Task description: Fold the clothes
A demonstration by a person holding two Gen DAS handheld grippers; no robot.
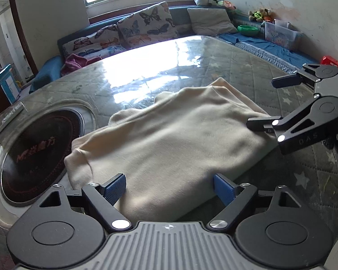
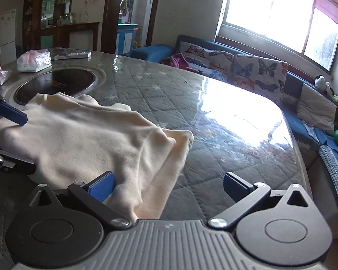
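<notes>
Both my tongs stand wide: left [image 1: 169, 187] straddles the cream garment [image 1: 169, 139] on the table [image 1: 214, 56], pinching nothing; right [image 2: 169, 185] perhaps brushes its corner with one pad.

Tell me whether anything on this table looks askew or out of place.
The cream garment lies askew: bunched and wrinkled, its far edges uneven, one corner draped over the rim of the round black cooktop set into the table. Nothing looks spilled or damaged.
</notes>
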